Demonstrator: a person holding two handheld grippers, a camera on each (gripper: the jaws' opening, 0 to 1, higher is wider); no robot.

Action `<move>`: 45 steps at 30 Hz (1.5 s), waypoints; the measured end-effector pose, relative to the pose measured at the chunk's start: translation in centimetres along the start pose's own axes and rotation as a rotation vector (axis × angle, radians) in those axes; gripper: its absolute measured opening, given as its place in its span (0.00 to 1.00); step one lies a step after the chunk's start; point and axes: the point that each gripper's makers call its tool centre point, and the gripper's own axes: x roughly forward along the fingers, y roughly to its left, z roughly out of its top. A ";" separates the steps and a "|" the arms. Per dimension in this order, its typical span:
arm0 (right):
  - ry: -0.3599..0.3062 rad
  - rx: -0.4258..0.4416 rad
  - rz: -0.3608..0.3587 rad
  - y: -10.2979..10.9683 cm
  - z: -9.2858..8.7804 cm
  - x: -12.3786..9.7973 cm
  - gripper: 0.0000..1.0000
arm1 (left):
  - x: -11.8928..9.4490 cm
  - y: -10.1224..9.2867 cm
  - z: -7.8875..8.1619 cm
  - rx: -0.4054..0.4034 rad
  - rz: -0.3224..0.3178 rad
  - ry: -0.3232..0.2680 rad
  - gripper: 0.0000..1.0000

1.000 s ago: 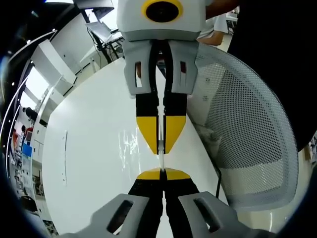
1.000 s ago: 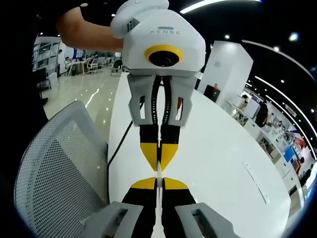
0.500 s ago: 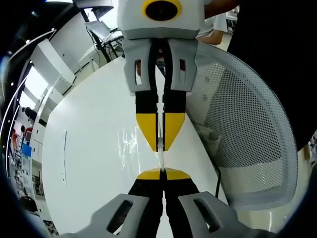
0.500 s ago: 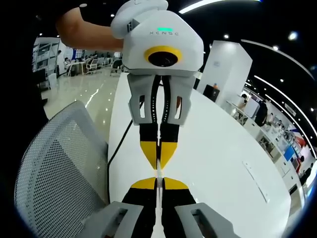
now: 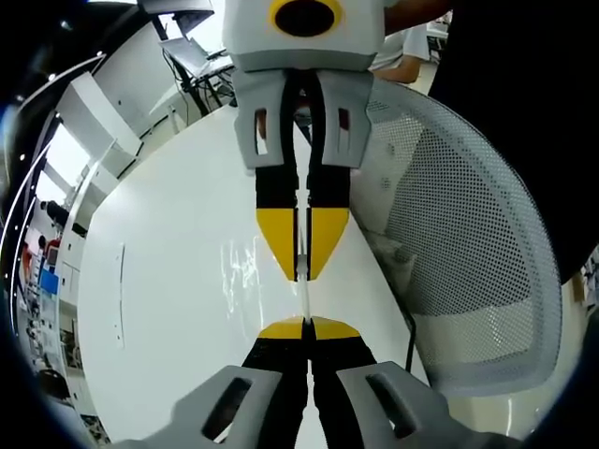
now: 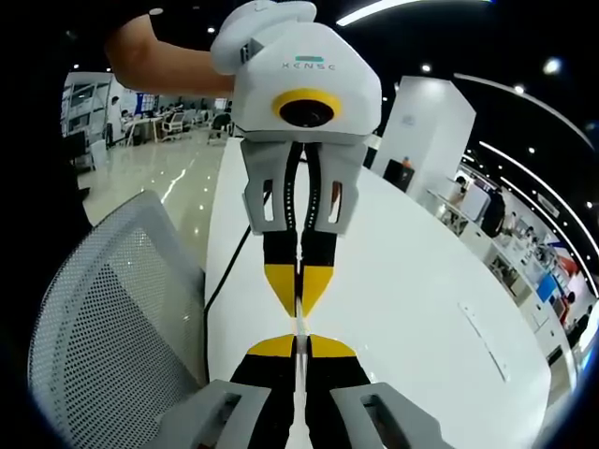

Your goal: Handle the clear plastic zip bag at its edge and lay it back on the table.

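We hold the bag (image 5: 304, 290) stretched edge-on between our two grippers: the left gripper (image 5: 305, 323) is clamped on one edge, and straight ahead of it the right gripper (image 5: 301, 271) pinches the opposite edge; from the right gripper view the same thin strip (image 6: 299, 325) runs from our right gripper (image 6: 298, 339) to the left gripper (image 6: 299, 309). We judge the bag light, limp and slick, likely to sag or slip, so the stiffer zip edge is the place to hold. It hangs above the worktop (image 5: 168, 309), with a mesh chair (image 5: 468, 243) to the right of the left gripper. Compared with a second ago, the facing gripper sits slightly further off in both views; the grips are unchanged.
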 end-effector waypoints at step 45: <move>-0.007 0.013 0.000 -0.1 -0.1 -0.1 0.00 | -0.1 -0.3 -0.7 -0.010 -0.018 0.025 0.00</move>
